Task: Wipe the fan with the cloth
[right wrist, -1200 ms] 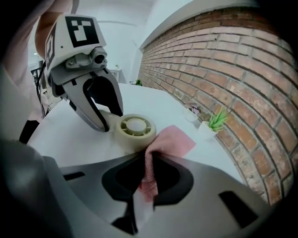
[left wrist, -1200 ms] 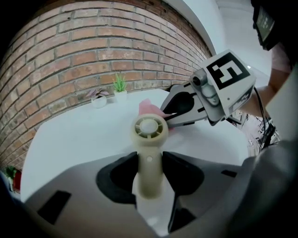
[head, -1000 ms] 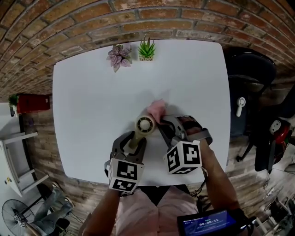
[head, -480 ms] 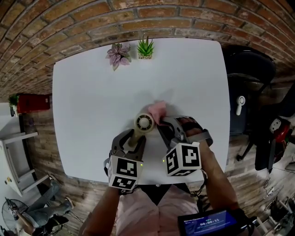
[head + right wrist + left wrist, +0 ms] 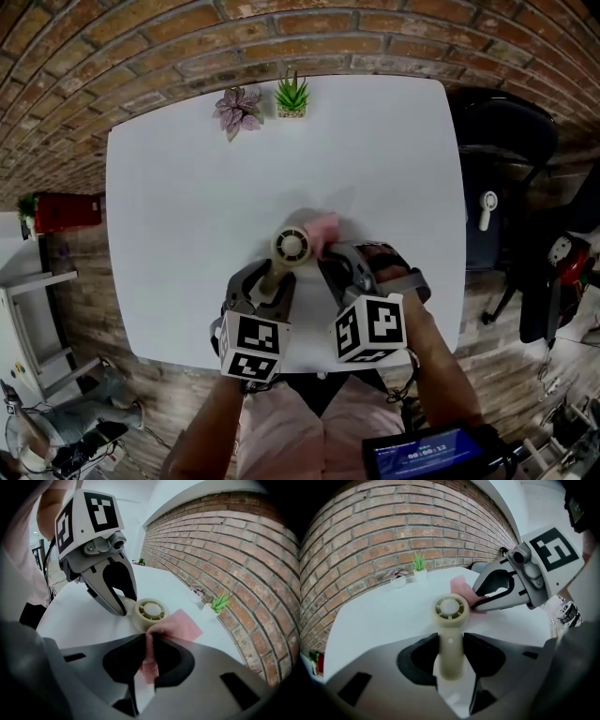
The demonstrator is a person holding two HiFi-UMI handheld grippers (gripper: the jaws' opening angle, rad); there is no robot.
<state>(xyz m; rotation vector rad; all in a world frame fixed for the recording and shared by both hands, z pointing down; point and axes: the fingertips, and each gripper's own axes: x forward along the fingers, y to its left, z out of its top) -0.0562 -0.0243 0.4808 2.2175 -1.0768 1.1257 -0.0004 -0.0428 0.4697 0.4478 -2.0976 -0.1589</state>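
Observation:
A small cream hand-held fan [image 5: 292,247] is held above the white table [image 5: 169,187], its round head pointing away from me. My left gripper [image 5: 269,283] is shut on the fan's handle [image 5: 449,653], which runs straight between the two pads. My right gripper [image 5: 330,255] is shut on a pink cloth [image 5: 322,228], pinched into a fold between the jaws [image 5: 151,653]. The cloth's free part [image 5: 183,624] lies against the right side of the fan's head [image 5: 150,611]. In the left gripper view the right gripper [image 5: 506,585] sits just right of the fan's head [image 5: 450,610].
Two small potted plants stand at the table's far edge, one pink-leaved [image 5: 236,108], one green [image 5: 292,94]. A brick wall runs behind them. A dark chair [image 5: 497,141] stands off the table's right side. The table's near edge lies under my grippers.
The pink cloth has slipped slightly nearer to me along the right side of the fan's head, with the right gripper. The left gripper and the fan have stayed still.

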